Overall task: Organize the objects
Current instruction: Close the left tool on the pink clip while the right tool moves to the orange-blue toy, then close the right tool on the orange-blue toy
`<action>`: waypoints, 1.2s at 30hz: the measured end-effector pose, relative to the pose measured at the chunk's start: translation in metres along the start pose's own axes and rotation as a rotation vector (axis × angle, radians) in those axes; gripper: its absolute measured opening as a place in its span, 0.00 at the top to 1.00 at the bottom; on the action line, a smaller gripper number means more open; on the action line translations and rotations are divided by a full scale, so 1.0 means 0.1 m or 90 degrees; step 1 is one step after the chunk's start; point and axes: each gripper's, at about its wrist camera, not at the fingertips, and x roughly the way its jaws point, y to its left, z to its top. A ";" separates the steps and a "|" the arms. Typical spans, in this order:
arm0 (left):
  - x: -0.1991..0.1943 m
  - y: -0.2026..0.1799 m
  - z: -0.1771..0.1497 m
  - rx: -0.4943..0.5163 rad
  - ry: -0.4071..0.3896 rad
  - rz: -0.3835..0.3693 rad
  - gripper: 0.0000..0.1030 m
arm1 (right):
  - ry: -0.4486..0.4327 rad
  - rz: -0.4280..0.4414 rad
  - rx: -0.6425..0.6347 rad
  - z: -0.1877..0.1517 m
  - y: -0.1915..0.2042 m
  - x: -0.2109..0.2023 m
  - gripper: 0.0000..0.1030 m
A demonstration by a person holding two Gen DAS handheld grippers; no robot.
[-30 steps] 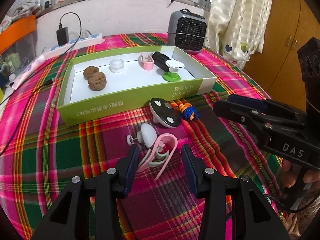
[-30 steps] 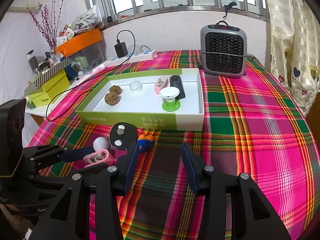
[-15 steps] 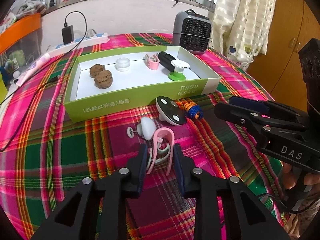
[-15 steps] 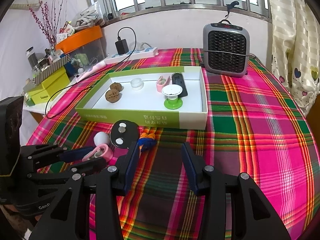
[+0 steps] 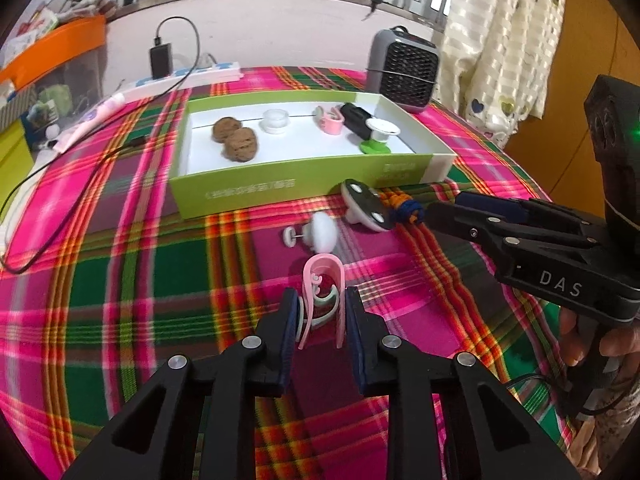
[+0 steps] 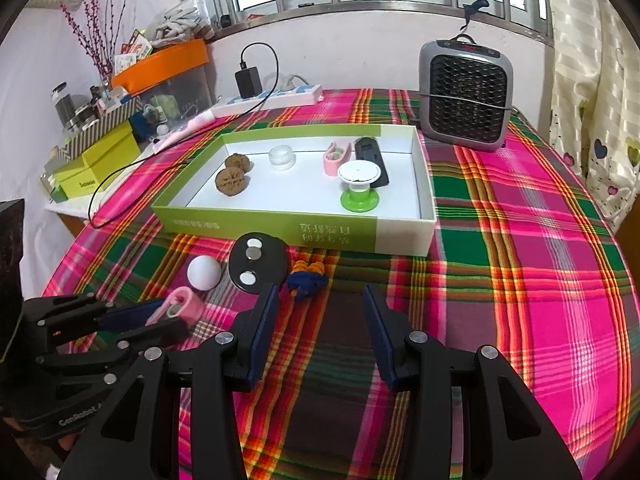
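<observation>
Between the fingers of the left gripper (image 5: 322,316) the pink clip (image 5: 322,294) was clamped, its rounded end pointing forward over the plaid tablecloth (image 5: 120,288). Ahead lay the green box (image 5: 280,188). The right gripper (image 6: 320,312) was held apart, grasping nothing.

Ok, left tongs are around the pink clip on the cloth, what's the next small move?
Probably lift it straight up, then carry it toward the green-sided white box. The left tongs look closed on the pink U-shaped plastic clip, which appears to be still on the plaid tablecloth. A similar clip already lies in the box.
</observation>
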 end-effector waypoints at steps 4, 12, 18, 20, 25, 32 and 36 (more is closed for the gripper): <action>-0.02 0.05 -0.01 -0.006 -0.003 0.020 0.79 | 0.010 -0.005 -0.010 0.02 0.03 0.06 0.57; 0.00 0.16 0.02 -0.031 -0.005 0.026 0.79 | 0.035 -0.029 -0.027 0.07 0.07 0.21 0.57; 0.02 0.17 0.05 -0.030 -0.004 0.027 0.76 | 0.051 -0.027 -0.023 0.09 0.05 0.28 0.57; 0.04 0.17 0.07 -0.031 -0.004 0.024 0.73 | 0.053 -0.029 -0.024 0.10 0.05 0.30 0.57; 0.06 0.17 0.11 -0.029 -0.003 0.024 0.70 | 0.055 -0.036 -0.031 0.12 0.08 0.32 0.57; 0.08 0.17 0.13 -0.029 -0.003 0.029 0.71 | 0.053 -0.033 -0.032 0.11 0.08 0.31 0.70; 0.08 0.17 0.13 -0.030 -0.003 0.031 0.73 | 0.053 -0.032 -0.036 0.11 0.09 0.31 0.77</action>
